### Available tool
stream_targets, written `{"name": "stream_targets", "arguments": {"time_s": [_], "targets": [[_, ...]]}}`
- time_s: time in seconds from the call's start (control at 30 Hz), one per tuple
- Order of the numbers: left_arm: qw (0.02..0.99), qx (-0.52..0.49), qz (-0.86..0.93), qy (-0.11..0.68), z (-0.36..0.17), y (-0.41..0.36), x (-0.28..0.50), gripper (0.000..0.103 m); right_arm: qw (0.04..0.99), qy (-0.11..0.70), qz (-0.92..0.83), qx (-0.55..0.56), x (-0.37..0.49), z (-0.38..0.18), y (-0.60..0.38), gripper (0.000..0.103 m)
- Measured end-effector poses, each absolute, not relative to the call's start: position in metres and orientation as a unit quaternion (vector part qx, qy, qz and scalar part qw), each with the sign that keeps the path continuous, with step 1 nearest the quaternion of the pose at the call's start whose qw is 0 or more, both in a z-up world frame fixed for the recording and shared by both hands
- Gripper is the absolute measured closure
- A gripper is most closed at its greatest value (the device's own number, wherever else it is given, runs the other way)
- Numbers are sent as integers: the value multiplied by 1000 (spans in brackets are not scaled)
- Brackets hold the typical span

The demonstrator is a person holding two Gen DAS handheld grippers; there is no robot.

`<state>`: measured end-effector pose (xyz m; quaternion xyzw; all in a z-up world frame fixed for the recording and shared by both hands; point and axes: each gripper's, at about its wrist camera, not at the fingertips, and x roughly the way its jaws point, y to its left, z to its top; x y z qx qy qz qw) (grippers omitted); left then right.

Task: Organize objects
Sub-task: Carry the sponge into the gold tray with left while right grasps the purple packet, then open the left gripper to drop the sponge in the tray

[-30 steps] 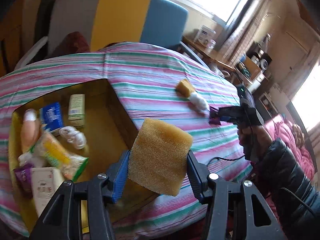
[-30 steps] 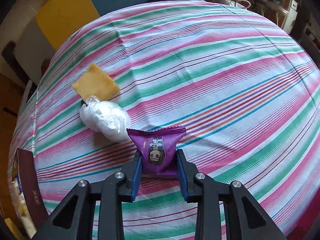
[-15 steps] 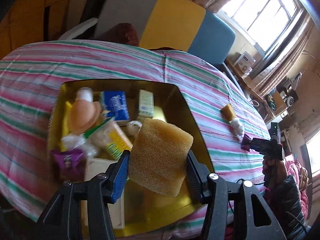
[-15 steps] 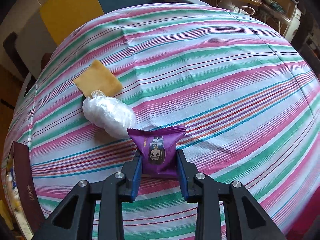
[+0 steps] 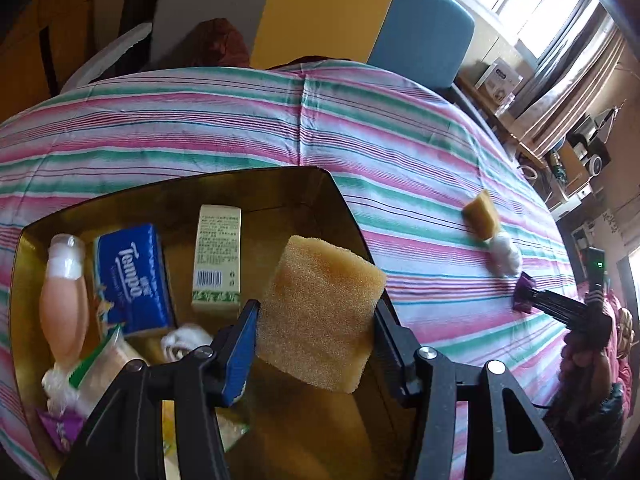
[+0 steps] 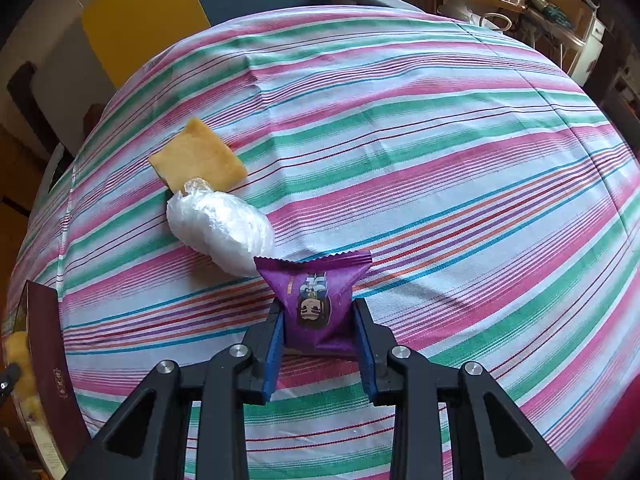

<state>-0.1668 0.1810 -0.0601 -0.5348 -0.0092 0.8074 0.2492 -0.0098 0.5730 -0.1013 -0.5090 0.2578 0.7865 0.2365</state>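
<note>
My left gripper (image 5: 316, 320) is shut on a yellow sponge (image 5: 320, 312), held over the open gold-lined box (image 5: 280, 184). Inside the box lie a blue tissue pack (image 5: 134, 276), a pale green carton (image 5: 218, 260), a pink bottle (image 5: 64, 304) and other packets. My right gripper (image 6: 318, 324) is shut on a purple snack packet (image 6: 316, 296) just above the striped tablecloth (image 6: 400, 140). A second yellow sponge (image 6: 198, 158) and a white plastic-wrapped bundle (image 6: 220, 228) lie on the cloth just left of and beyond the packet.
The box's dark outer wall (image 6: 44, 344) shows at the left edge of the right wrist view. A chair with yellow and blue backs (image 5: 360, 12) stands beyond the table. Shelves with clutter (image 5: 576, 152) line the right. A person's dark sleeve (image 5: 592, 400) is at the table's right.
My left gripper has carried the sponge from beside the box's right wall to over the box and lower, so the box contents look bigger. The right gripper with its packet has stayed put.
</note>
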Motion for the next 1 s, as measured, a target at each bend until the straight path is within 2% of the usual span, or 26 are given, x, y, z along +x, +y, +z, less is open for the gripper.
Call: {"name": "stream_targets", "arguments": {"time_s": [0.17, 0.37, 0.43, 0.57, 0.77, 1.0], "targets": [[238, -539, 808, 10, -72, 192, -185, 47, 235, 258, 786, -510, -11, -102, 574, 71], [235, -537, 810, 14, -71, 193, -188, 39, 235, 252, 787, -511, -10, -101, 569, 71], [241, -538, 808, 9, -68, 190, -188, 33, 235, 251, 787, -512, -15, -104, 572, 71], [235, -528, 816, -2, -57, 180, -187, 33, 236, 247, 788, -512, -12, -102, 571, 71], [242, -493, 836, 11, -30, 156, -145, 33, 237, 250, 789, -509, -15, -104, 572, 71], [252, -499, 829, 3, -29, 117, -85, 34, 245, 256, 798, -488, -13, -97, 577, 72]]}}
